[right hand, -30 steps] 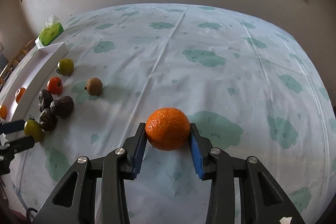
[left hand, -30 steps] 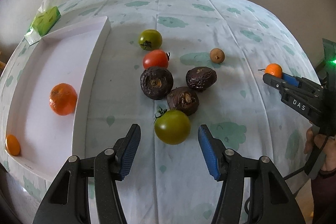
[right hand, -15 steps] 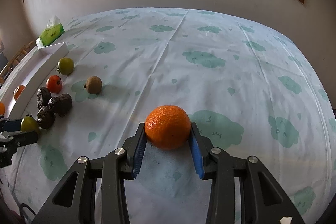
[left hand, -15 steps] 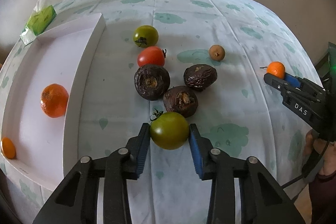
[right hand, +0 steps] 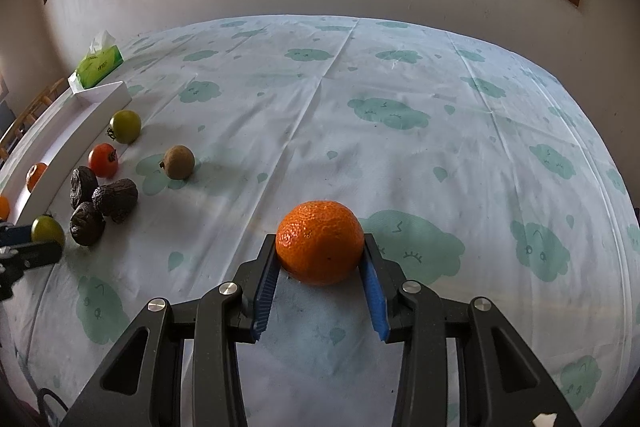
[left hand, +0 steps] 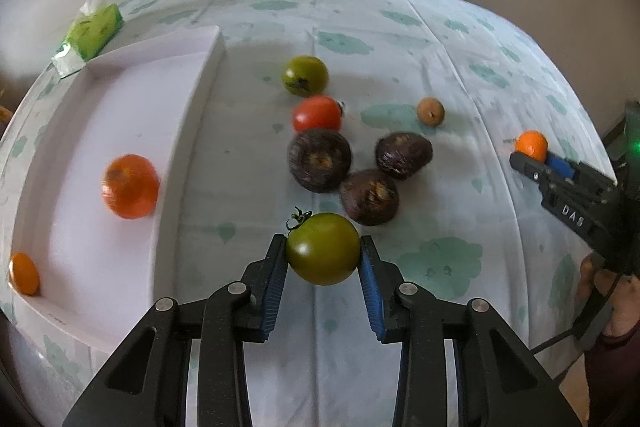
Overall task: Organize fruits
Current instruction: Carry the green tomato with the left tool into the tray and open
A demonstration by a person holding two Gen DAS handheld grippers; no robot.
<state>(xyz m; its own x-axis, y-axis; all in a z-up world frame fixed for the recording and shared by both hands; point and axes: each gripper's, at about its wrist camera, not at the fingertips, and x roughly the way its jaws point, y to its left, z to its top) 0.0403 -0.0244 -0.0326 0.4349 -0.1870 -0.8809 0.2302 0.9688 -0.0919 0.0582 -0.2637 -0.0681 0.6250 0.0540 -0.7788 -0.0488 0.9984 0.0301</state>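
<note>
L wrist view: left gripper [left hand: 323, 259] clamped on round green tomato w/ stem [left hand: 322, 248], just in front of three dark wrinkled fruits [left hand: 346, 173]; white rectangular tray [left hand: 188, 119] at left holds two orange citrus [left hand: 130, 185]. R wrist view: right gripper [right hand: 320, 267] pinches round orange mandarin [right hand: 320, 242] over cloud-print tablecloth [right hand: 400, 147], well apart from tray.

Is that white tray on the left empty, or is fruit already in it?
Not empty. The white tray holds two orange fruits: a large orange mid-tray and a small orange near its front corner. The rest looks bare.
</note>
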